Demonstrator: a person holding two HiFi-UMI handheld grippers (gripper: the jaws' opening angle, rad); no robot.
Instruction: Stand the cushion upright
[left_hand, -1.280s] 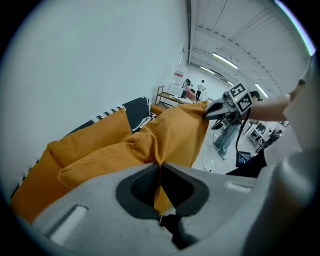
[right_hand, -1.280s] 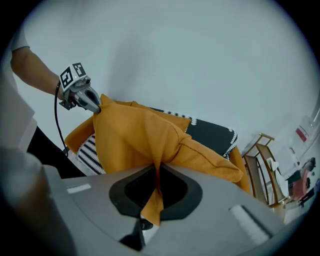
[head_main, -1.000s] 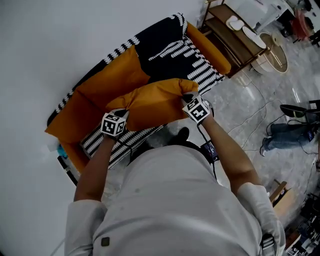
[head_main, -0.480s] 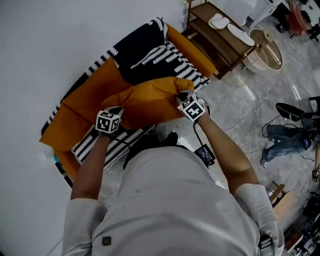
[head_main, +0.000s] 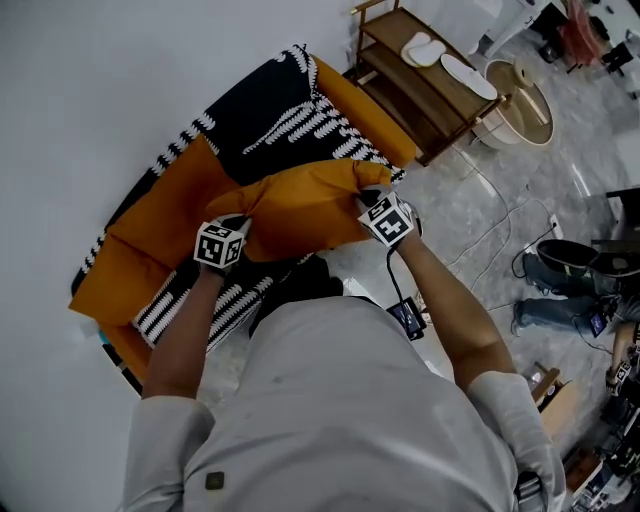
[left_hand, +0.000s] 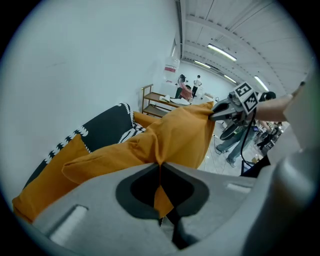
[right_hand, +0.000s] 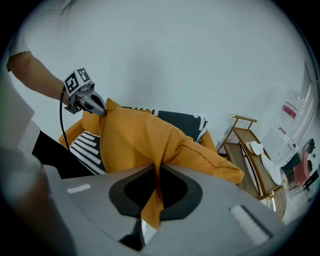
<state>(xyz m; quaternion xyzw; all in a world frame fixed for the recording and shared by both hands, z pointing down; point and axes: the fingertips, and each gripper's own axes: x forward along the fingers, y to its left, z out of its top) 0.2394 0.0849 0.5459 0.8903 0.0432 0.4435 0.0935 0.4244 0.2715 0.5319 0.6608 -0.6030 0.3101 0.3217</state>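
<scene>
Left gripper (left_hand: 160, 166) jaws clenched on a pinch of orange cloth at one corner of the soft orange fabric cushion (head_main: 300, 205); a tail of cloth hangs down between the jaws. Right gripper (right_hand: 156, 184) jaws likewise clamped on a fold at the opposite corner, cloth tail showing below. The cushion stretches between the two grippers, long side roughly level and sagging a bit in the middle. It is held over the front of the seat of a low sofa with a black-and-white patterned cover (head_main: 270, 120); contact with the seat cannot be told. A second, larger orange back cushion (head_main: 160, 215) leans at the sofa's rear against the plain white wall (head_main: 100, 70). A person in a light grey shirt (head_main: 330, 400) stands at the sofa's front edge, forearms out to the grippers. A brown wooden two-tier rack (head_main: 395, 70) stands beside the sofa's far end on the grey stone floor (head_main: 470, 230).
</scene>
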